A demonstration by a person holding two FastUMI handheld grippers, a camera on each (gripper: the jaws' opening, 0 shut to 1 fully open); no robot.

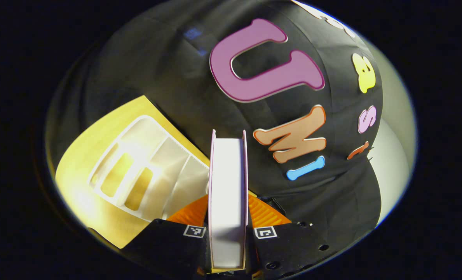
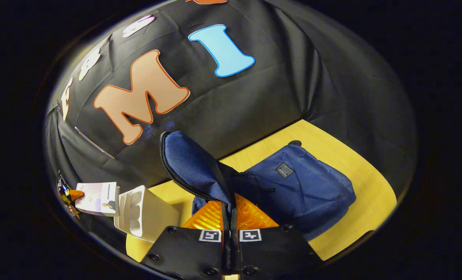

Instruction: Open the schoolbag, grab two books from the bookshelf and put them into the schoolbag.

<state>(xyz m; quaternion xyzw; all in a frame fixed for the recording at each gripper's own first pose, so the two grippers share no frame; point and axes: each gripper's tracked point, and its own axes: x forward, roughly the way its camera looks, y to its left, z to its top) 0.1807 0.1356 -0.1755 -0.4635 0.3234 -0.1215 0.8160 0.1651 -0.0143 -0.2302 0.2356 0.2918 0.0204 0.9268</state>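
The left gripper [image 1: 227, 229] clamps a book [image 1: 228, 182] upright between its 2 fingers — the shelf [image 1: 149, 175] lies beyond, to its left. The right gripper [image 2: 230, 229] pinches the bag's [image 2: 293, 186] flap [image 2: 194, 163], lifted ahead — the bag seems unzipped.
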